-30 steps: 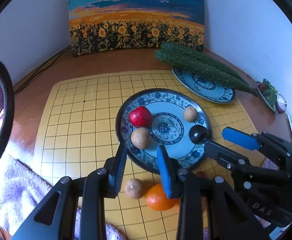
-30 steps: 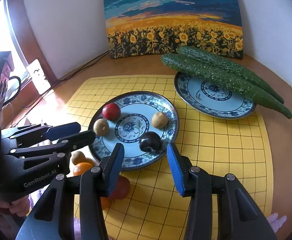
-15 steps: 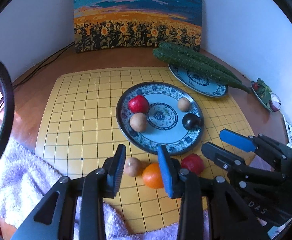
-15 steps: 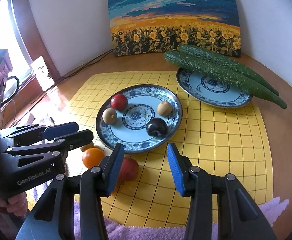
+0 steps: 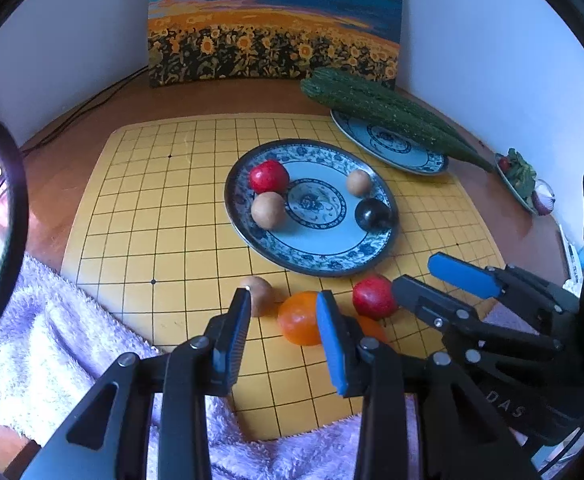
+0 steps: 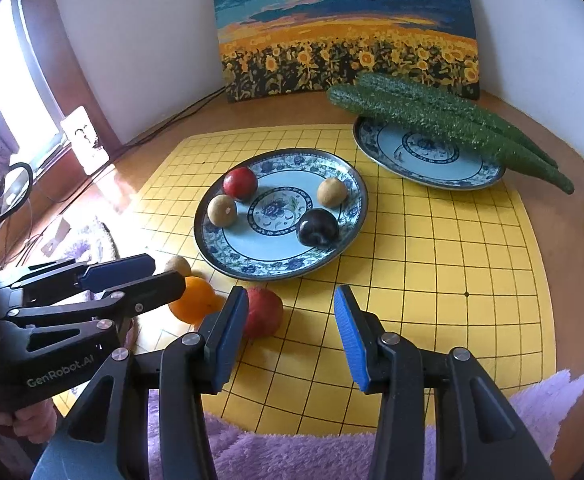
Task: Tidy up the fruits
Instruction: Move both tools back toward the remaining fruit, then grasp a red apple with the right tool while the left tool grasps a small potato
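- Both tongs, left gripper (image 5: 282,322) and right gripper (image 6: 290,326), gape wide, holding nothing.
- Nearest on the yellow mat (image 6: 452,280), left to right: one brown fruit (image 5: 261,300), one orange (image 5: 298,322), one red fruit (image 6: 264,311).
- Farther, the fruit plate (image 6: 228,264) carries four round fruits.
- Farthest right, two cucumbers (image 6: 432,120) cross a second plate (image 6: 444,170), tips pointing right.

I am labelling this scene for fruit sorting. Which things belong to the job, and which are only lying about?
For the job: near plate, the four fruits on it, loose orange, red fruit, small brown fruit, both open tongs.

Lying about: cucumbers, their far plate, sunflower painting, purple towel.
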{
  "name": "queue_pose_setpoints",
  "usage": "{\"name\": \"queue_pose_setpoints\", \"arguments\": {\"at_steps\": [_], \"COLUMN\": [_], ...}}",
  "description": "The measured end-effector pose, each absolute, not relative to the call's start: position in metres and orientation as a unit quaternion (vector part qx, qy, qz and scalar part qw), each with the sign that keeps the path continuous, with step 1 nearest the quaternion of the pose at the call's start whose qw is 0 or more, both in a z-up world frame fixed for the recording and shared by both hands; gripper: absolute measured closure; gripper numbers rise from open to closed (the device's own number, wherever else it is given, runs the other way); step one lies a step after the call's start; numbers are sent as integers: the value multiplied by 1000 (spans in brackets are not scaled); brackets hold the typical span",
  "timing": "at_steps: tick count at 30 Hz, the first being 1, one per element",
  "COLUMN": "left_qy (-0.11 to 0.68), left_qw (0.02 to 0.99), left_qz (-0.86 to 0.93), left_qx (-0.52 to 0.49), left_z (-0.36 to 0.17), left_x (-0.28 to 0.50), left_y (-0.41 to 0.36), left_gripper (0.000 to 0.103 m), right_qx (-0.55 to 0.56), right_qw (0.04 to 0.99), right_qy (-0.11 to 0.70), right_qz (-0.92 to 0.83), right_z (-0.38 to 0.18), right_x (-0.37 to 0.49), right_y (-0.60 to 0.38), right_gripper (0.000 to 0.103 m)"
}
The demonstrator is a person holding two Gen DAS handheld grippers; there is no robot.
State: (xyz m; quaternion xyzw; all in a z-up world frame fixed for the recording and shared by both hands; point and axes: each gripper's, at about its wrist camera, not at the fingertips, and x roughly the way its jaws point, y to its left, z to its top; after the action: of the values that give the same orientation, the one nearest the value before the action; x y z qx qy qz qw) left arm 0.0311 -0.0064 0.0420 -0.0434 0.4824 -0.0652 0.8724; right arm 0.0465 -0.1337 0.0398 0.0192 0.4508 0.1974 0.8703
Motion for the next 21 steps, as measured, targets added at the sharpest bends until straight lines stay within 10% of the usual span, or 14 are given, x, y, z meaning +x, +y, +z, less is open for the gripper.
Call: {"name": "queue_pose_setpoints", "arguments": {"at_steps": [21], "left_qy": [487], "left_qw": [870], "left_qz": [-32], "left_qx": [-72], "left_z": [29], "left_x": [44], "left_y": [17], "left_gripper": [68], "right_qx": [20], "right_qw": [865], "right_qy": [458], "right_qz": [206], "right_z": [37], "right_x": [47], "right_y": [-127], "right_gripper": [57]}}
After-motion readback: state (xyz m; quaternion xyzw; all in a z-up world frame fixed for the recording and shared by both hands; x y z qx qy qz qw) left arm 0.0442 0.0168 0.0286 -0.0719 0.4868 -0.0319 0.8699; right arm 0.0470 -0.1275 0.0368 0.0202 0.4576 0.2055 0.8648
